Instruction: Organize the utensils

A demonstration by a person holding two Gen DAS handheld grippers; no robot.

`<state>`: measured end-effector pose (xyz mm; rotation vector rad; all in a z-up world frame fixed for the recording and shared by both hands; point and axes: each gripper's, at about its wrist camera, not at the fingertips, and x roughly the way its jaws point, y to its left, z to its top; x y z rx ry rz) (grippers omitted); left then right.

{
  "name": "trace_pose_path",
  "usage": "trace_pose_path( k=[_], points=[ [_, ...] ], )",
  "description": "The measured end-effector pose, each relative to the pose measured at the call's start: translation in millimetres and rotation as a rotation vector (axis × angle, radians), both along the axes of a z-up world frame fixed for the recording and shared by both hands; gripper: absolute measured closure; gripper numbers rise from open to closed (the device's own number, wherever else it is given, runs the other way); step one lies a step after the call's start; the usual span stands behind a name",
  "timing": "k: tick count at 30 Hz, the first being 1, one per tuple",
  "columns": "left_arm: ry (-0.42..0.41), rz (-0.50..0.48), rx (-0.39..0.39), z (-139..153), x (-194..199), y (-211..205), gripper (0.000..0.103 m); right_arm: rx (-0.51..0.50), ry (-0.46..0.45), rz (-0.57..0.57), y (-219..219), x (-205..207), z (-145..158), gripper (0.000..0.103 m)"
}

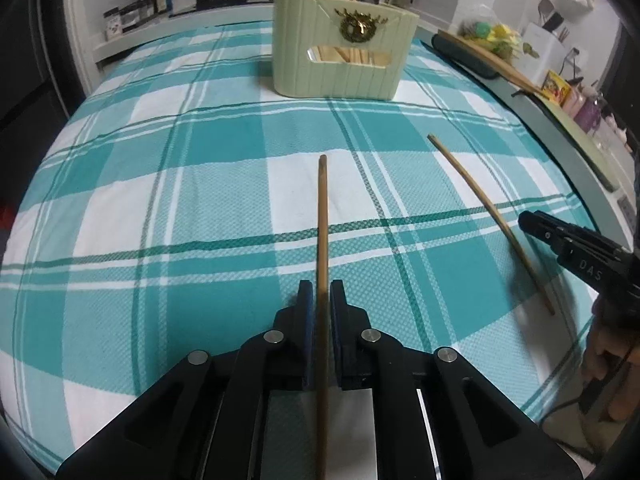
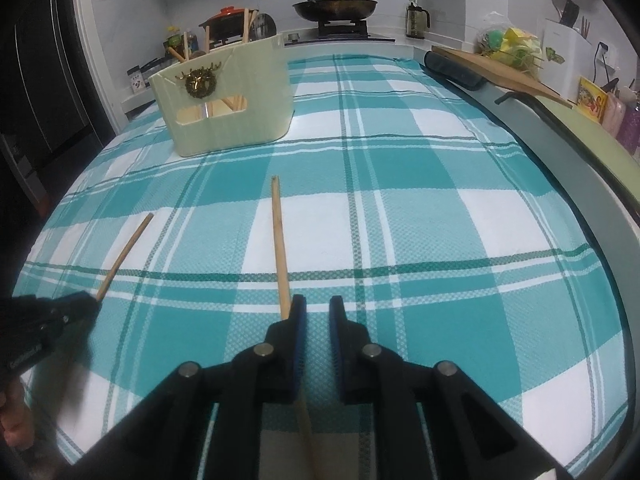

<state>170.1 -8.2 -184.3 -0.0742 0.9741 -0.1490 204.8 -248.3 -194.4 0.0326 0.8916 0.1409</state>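
Observation:
Two wooden chopsticks lie on the teal checked cloth. In the left wrist view my left gripper [image 1: 321,286] has one chopstick [image 1: 322,216] between its pads, with a thin gap on each side. The other chopstick [image 1: 484,208] lies to the right, by my right gripper [image 1: 532,220]. In the right wrist view my right gripper [image 2: 317,304] is open; that chopstick [image 2: 280,240] passes under its left finger. The first chopstick [image 2: 126,252] shows at left, at my left gripper [image 2: 80,308]. A cream utensil holder [image 1: 344,56] with several chopsticks stands at the back; it also shows in the right wrist view [image 2: 228,96].
A stove with pans [image 2: 336,8] is behind the table. A wooden cutting board [image 2: 496,68] and a bag of colourful items [image 2: 512,44] sit at the right edge. Jars [image 1: 136,12] stand at the back left.

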Motion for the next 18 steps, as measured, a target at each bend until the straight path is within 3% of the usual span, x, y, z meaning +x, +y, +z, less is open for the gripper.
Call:
trace_pose_path(
  k=[1,2,3,8,12,18],
  points=[
    [-0.010,0.009,-0.019,4,-2,4,0.067,0.005,-0.005,-0.007,-1,-1,1,0.071],
    [-0.021,0.013,-0.029,7,-2,6,0.056,0.012,-0.014,-0.015,-2,-1,3,0.064],
    [-0.036,0.017,-0.030,11,-3,8,0.041,0.020,-0.025,-0.020,-2,-1,5,0.063],
    [-0.026,0.002,-0.027,8,4,13,0.035,0.020,-0.029,-0.007,2,0,9,0.063],
    [-0.014,0.001,0.001,0,7,12,0.021,0.003,-0.031,0.024,9,-4,9,0.062],
    [-0.020,-0.012,0.026,-3,15,4,0.010,-0.016,-0.013,0.060,14,-2,5,0.057]
  ],
)
